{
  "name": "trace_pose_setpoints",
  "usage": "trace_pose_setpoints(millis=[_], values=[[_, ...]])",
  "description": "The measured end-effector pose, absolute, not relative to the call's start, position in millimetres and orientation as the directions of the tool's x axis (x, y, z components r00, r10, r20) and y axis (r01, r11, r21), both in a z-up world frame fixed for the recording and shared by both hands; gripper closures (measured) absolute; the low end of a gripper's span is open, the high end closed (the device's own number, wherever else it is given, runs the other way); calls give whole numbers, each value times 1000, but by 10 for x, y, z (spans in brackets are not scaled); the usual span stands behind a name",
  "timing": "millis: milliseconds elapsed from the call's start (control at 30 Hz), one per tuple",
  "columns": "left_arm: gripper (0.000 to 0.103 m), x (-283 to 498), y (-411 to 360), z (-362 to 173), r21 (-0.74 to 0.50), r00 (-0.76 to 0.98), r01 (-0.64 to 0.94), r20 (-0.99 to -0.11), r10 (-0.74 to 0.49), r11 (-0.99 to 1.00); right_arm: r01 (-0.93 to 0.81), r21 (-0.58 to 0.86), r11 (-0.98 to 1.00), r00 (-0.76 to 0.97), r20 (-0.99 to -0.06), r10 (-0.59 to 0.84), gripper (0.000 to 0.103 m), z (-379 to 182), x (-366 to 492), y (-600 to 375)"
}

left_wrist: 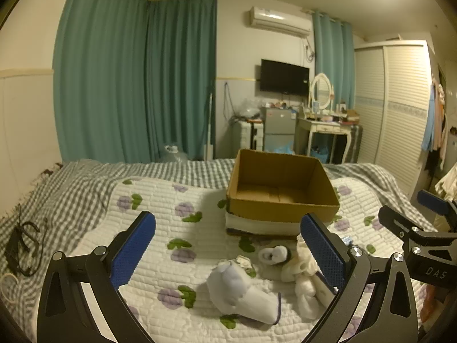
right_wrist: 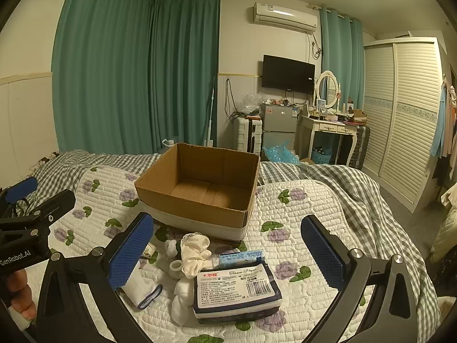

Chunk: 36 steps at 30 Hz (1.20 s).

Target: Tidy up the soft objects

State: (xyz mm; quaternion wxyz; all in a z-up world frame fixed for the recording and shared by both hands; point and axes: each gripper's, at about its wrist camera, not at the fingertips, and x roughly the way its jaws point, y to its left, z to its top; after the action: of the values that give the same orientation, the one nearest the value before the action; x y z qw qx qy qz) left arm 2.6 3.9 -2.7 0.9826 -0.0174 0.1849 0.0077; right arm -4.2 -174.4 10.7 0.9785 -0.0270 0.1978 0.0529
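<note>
I hold both grippers, left (left_wrist: 228, 254) and right (right_wrist: 227, 253), wide and empty over the bed (right_wrist: 314, 200). The tissue pack (right_wrist: 235, 291) lies just ahead of the right one, long axis across its jaws; the empty box (right_wrist: 197, 188) sits beyond.

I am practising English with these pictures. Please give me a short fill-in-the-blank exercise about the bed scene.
1. The cardboard box on the quilt is ____ inside.
2. Both the left gripper and the right gripper are ____.
3. The label on the tissue pack reads "Tissue ____".

Missing words: empty; open; Paper
</note>
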Motion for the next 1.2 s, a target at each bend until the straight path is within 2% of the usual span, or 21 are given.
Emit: trace_pose_setpoints(millis=[1200], values=[[0,31,61,23,-24,931,-26,-365,15,999,-114,-31,993,910,-405,92,0,79,-15,-1743]])
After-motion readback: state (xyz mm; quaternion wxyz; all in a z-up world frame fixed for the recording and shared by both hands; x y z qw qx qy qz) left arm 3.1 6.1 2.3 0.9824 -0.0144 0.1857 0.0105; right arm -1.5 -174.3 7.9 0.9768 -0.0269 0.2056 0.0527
